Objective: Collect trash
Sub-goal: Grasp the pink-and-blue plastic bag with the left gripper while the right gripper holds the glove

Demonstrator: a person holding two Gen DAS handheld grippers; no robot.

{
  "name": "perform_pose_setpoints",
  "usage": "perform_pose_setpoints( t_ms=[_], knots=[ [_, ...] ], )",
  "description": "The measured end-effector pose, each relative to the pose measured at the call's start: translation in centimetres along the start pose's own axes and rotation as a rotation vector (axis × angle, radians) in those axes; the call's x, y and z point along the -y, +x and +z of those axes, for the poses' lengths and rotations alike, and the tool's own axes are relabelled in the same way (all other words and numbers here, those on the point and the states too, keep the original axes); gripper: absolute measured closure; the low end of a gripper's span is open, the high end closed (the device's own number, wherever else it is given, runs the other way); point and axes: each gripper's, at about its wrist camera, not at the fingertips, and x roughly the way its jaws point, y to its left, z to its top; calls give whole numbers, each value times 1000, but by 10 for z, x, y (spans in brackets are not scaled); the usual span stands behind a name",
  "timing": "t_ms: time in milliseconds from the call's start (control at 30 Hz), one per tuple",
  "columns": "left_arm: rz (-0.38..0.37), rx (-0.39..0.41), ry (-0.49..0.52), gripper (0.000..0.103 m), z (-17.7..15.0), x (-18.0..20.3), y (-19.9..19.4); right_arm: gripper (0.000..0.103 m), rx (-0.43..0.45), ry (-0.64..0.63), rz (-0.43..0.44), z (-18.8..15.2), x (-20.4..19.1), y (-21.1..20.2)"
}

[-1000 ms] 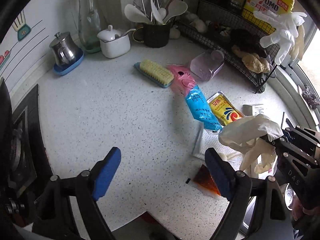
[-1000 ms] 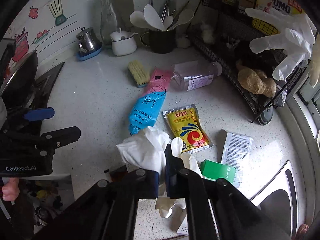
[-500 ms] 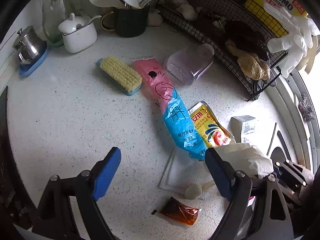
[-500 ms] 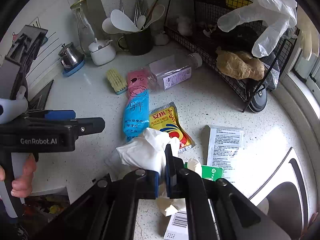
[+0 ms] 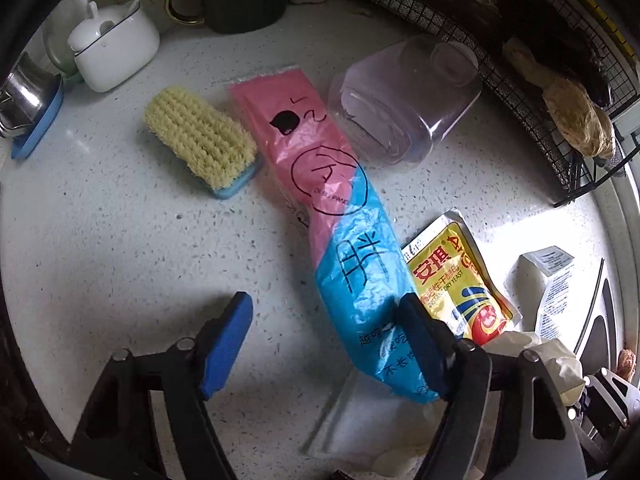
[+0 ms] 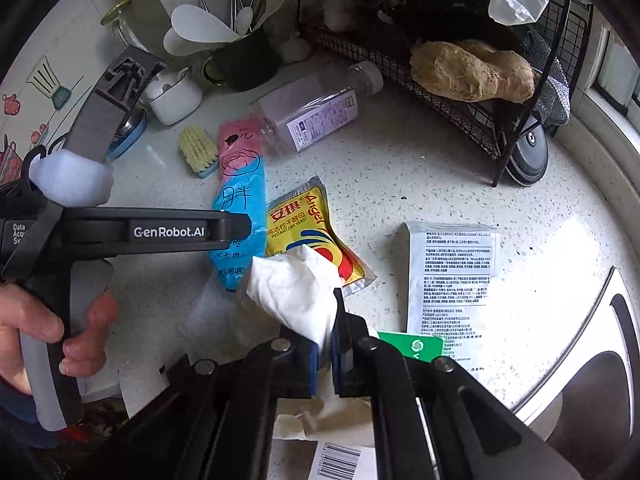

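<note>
A pink and blue plastic bag (image 5: 340, 216) lies on the white speckled counter (image 5: 120, 240), also seen in the right wrist view (image 6: 240, 196). My left gripper (image 5: 326, 344) is open and low over the bag's blue end; its right finger touches or overlaps that end. A yellow yeast packet (image 5: 456, 280) lies beside the bag. My right gripper (image 6: 326, 354) is shut on a crumpled white disposable glove (image 6: 296, 288) and holds it above the counter. The left gripper also shows in the right wrist view (image 6: 240, 228).
A yellow scrub brush (image 5: 200, 140) and a clear plastic bottle (image 5: 404, 100) lie behind the bag. A white sachet (image 6: 452, 276), a green card (image 6: 416, 348) and a clear wrapper (image 5: 360, 420) lie near the sink edge (image 6: 580, 360). A wire rack (image 6: 460, 60) stands at the back right.
My left gripper has moved forward and down toward the pink and blue bag, staying open. My right gripper still holds the white glove and has shifted slightly closer to the packets.
</note>
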Motion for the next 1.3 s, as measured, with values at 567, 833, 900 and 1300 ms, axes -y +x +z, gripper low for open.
perform_pose_setpoints(
  t_ms=[567, 833, 900, 1300],
  knots=[
    [45, 152, 114, 97, -45, 11, -54, 98, 75, -8, -18, 1, -10, -32],
    [15, 186, 146, 97, -101, -15, -99, 98, 111, -73, -31, -10, -46, -59],
    [5, 194, 148, 97, -115, -28, -113, 98, 118, -97, -36, -17, -56, -63],
    [-23, 246, 102, 97, -194, -74, -170, 98, 171, -238, -35, -56, -124, -90]
  ],
)
